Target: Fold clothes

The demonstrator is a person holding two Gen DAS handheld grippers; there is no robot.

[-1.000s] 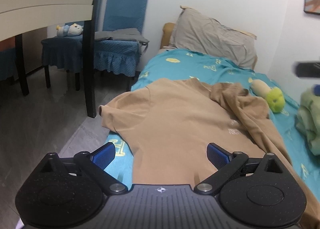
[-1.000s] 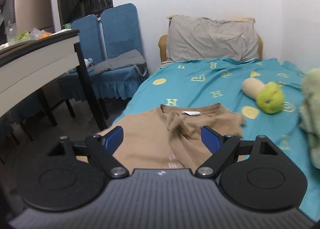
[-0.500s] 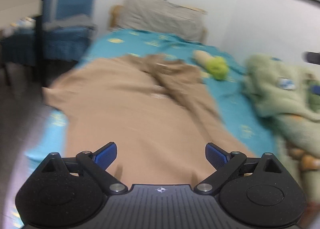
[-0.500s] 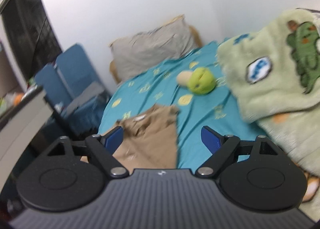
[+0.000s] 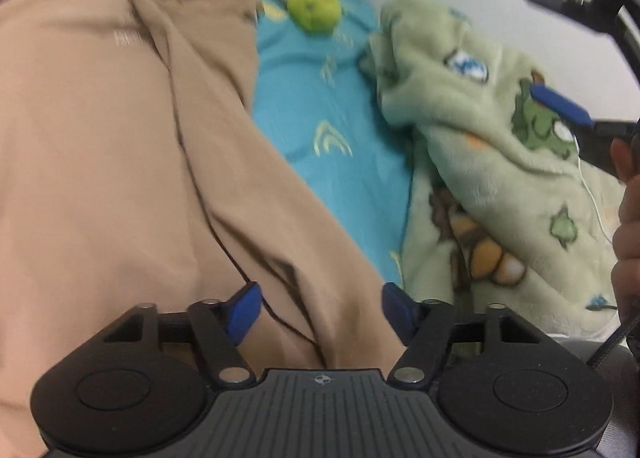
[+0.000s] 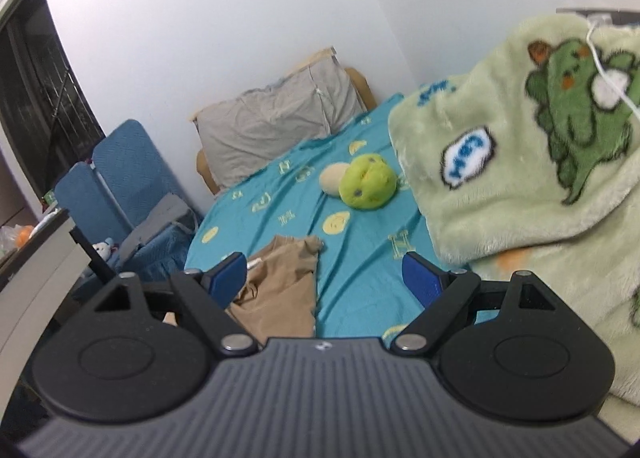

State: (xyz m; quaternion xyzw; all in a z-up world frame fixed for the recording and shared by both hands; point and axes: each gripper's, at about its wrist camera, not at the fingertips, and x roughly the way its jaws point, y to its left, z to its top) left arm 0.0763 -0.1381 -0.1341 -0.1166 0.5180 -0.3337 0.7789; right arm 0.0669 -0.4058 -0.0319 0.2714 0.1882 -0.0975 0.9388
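Note:
A tan t-shirt [image 5: 120, 161] lies spread on the teal bed sheet [image 5: 320, 105], with its right side folded over in a long ridge. My left gripper [image 5: 320, 310] is open and empty, low over the shirt's near right hem. My right gripper [image 6: 320, 278] is open and empty, above the sheet to the right of the shirt [image 6: 280, 290]. It also shows at the right edge of the left wrist view [image 5: 568, 57], over the blanket.
A light green dinosaur blanket [image 6: 520, 161] is heaped on the right of the bed. A green and cream plush toy [image 6: 366, 181] lies beyond the shirt. A grey pillow [image 6: 280, 117] sits at the head. Blue chairs [image 6: 120, 185] and a table [image 6: 36, 278] stand left.
Both grippers have swung to the right. The left one came down closer over the shirt's right hem; the right one left the shirt and now faces the sheet and blanket.

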